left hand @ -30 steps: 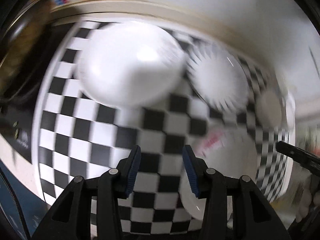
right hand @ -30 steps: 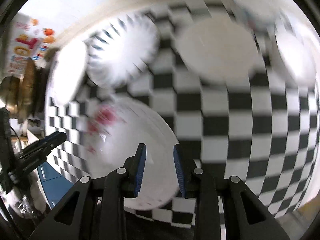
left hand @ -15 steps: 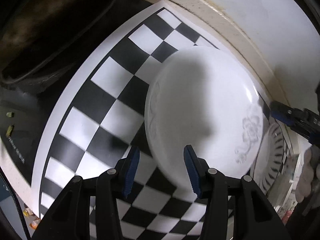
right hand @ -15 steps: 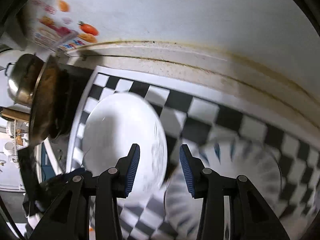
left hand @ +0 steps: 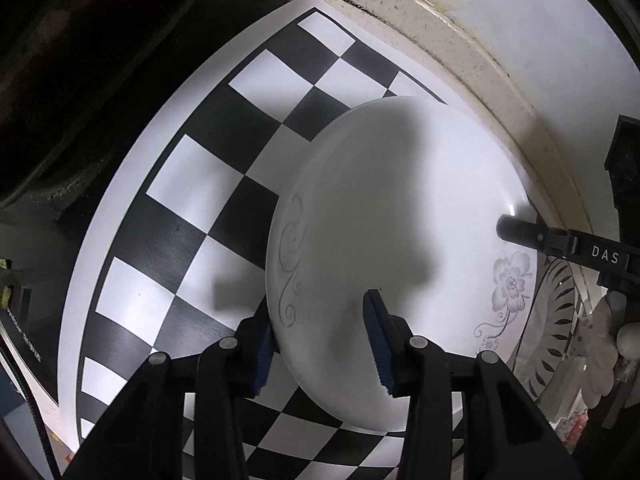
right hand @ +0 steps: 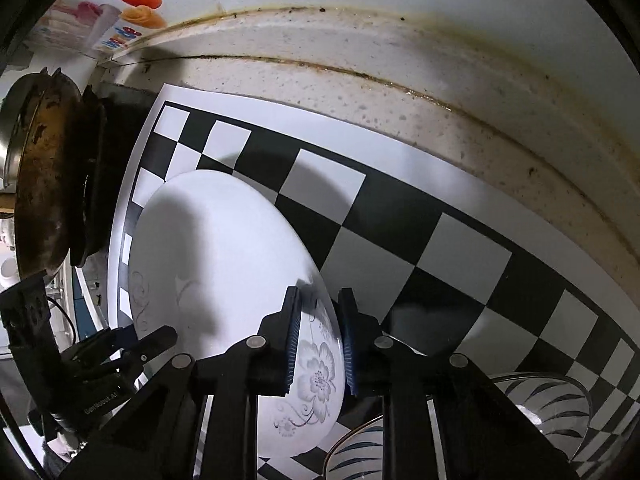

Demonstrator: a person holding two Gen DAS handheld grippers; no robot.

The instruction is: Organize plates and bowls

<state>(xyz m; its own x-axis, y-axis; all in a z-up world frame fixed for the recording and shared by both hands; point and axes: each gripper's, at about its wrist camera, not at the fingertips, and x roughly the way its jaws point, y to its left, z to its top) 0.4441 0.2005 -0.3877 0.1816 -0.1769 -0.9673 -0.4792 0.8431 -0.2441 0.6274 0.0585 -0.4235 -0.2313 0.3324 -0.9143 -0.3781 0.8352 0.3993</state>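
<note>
Left wrist view looks steeply down on a white floral plate (left hand: 400,240) that lies on a black-and-white checkered mat (left hand: 192,184), close to the pale counter edge (left hand: 460,40) at the back. The relation that matters is the rim against the jaws: each hand has come to an opposite edge of the same plate, so the dish sits between the two tools rather than ahead of either. The left gripper (left hand: 320,332) straddles the near-left rim by the scroll pattern, one blue pad (left hand: 266,340) outside and below the edge, the other over the plate's inner face; the jaws are narrowing, yet a clear gap shows between the inner pad and the plate, so I judge no grip there yet. In the right wrist view the right gripper (right hand: 318,344) has the opposite rim, the one with the grey flower, between its pads, and the jaws are closing to a narrow slot with both pads right against the edge, which reads as a pinch on the white floral plate (right hand: 224,264). Being round, the plate has no long axis; what counts is that both rims are taken squarely so it lifts level. A fluted glass dish with dark leaf marks (right hand: 540,408) lies just beside the right hand's edge, and a rusty pan (right hand: 44,176) stands well off past the mat.
</note>
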